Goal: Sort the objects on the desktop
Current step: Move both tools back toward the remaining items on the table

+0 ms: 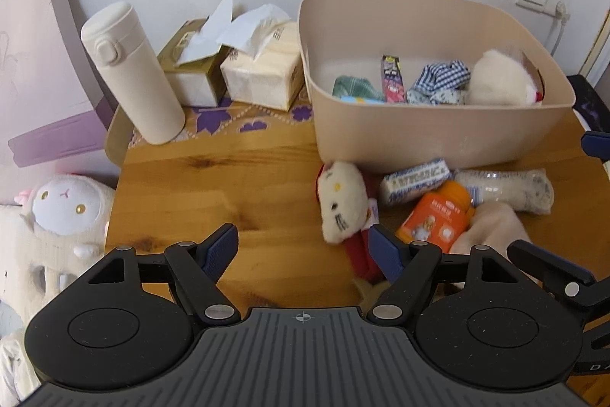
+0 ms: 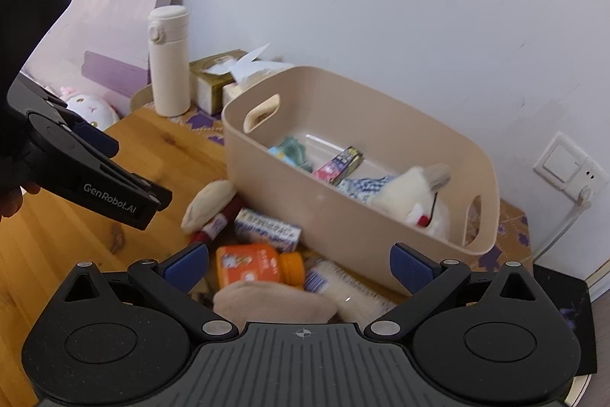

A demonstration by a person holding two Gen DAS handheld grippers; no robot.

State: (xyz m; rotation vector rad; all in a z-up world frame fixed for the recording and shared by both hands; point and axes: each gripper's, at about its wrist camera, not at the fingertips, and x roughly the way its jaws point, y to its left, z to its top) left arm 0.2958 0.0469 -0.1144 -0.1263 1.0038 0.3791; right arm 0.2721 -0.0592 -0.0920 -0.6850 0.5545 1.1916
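both grippers are seen with jaws spread wide and nothing clamped. left gripper (image 1: 303, 248) is held above bare wooden table (image 1: 213, 185), with the cat plush (image 1: 341, 203) just beside its right finger. right gripper (image 2: 299, 266) is held over the loose pile in front of the beige bin (image 2: 343, 216): orange bottle (image 2: 259, 264), beige cloth (image 2: 272, 304), white packet (image 2: 267, 229). a white plush toy (image 2: 411, 199), checked cloth (image 2: 362, 185) and small box (image 2: 339, 164) are contained in the bin. cream flask (image 1: 133, 71) and tissue packs (image 1: 261, 71) are placed well apart, near the wall.
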